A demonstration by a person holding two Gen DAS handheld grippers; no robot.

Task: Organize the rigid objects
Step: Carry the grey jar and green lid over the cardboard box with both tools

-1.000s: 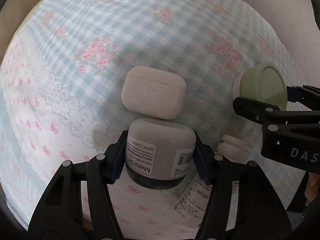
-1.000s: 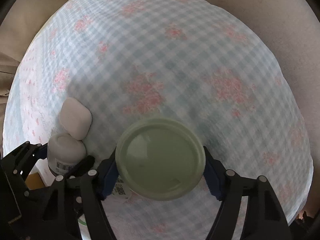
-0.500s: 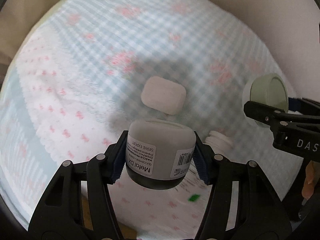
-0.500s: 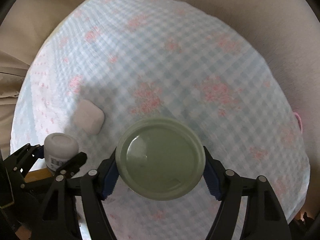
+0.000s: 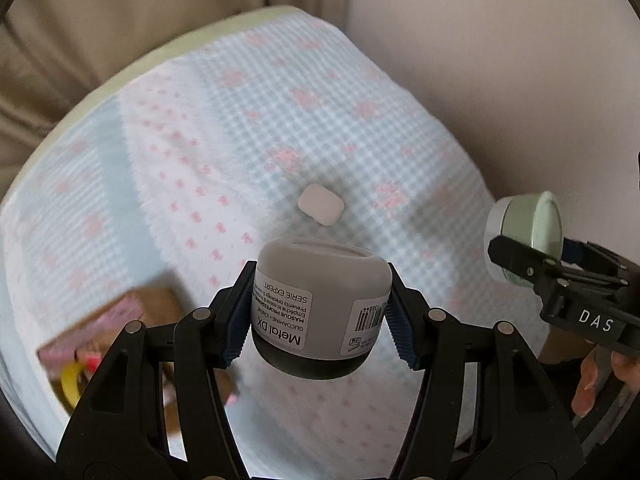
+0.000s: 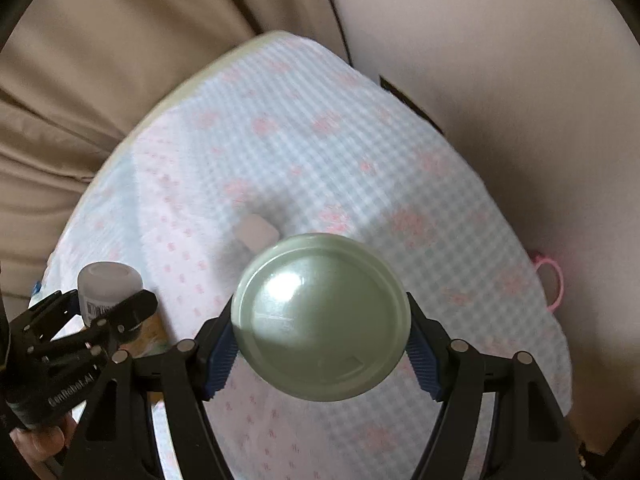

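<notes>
Jaws clamped on both sides: my left gripper (image 5: 320, 320) holds the grey jar (image 5: 322, 306), my right gripper (image 6: 322, 344) the green-lidded jar (image 6: 322, 316), both held above the bed (image 5: 420, 128).

Only my left view shows the cardboard box (image 5: 120, 344) at lower left; the right view alone catches a pink loop (image 6: 554, 284) at the bed's edge. The white earbud case (image 5: 321, 204) lies on the checked cloth.

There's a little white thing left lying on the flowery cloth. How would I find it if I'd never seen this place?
Start at the checked blue cloth with pink flowers spread over the cushion. Near its middle lies a small white rounded case, alone, touching nothing. Unlike the grey jar in the left gripper and the green-lidded jar in the right gripper, it is flat, pillow-shaped, unlabelled and unheld.
</notes>
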